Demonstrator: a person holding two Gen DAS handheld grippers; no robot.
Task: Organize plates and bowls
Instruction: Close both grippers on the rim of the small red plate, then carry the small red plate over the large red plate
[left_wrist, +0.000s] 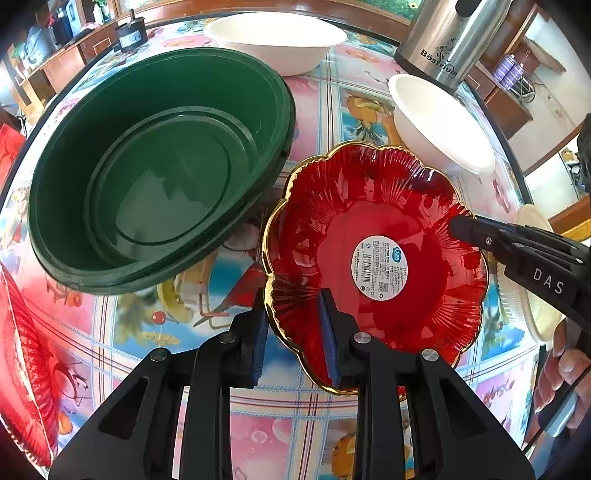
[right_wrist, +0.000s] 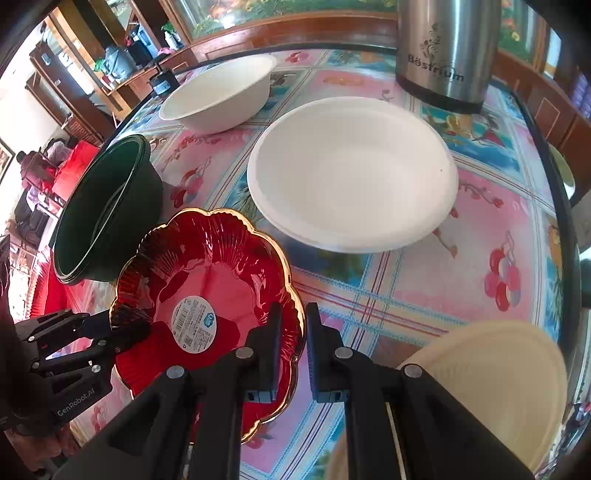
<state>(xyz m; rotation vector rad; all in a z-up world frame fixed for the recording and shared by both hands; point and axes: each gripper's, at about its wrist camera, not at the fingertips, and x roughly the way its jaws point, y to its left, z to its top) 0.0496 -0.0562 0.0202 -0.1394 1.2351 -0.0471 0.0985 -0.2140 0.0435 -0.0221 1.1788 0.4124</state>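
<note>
A red scalloped glass plate (left_wrist: 373, 206) with a gold rim and a round white sticker lies just right of the stacked green bowls (left_wrist: 159, 166). My left gripper (left_wrist: 293, 295) is shut on its near-left rim, one blue pad outside the rim and one inside. My right gripper (left_wrist: 456, 223) comes in from the right and bites the opposite rim. In the right wrist view the right gripper (right_wrist: 294, 308) is shut on the red plate's (right_wrist: 207, 266) gold edge, and the left gripper (right_wrist: 118, 321) holds the far side. I cannot tell whether the plate rests on the table.
Two white bowls (right_wrist: 221, 92) (right_wrist: 351, 170) stand behind the plate, before a steel kettle (right_wrist: 443, 48). A cream plate (right_wrist: 498, 387) lies at the near right. Another red dish (left_wrist: 22, 350) shows at the left edge. A hand (left_wrist: 561, 369) holds the right gripper. The round table (right_wrist: 424, 280) has a flowered cover.
</note>
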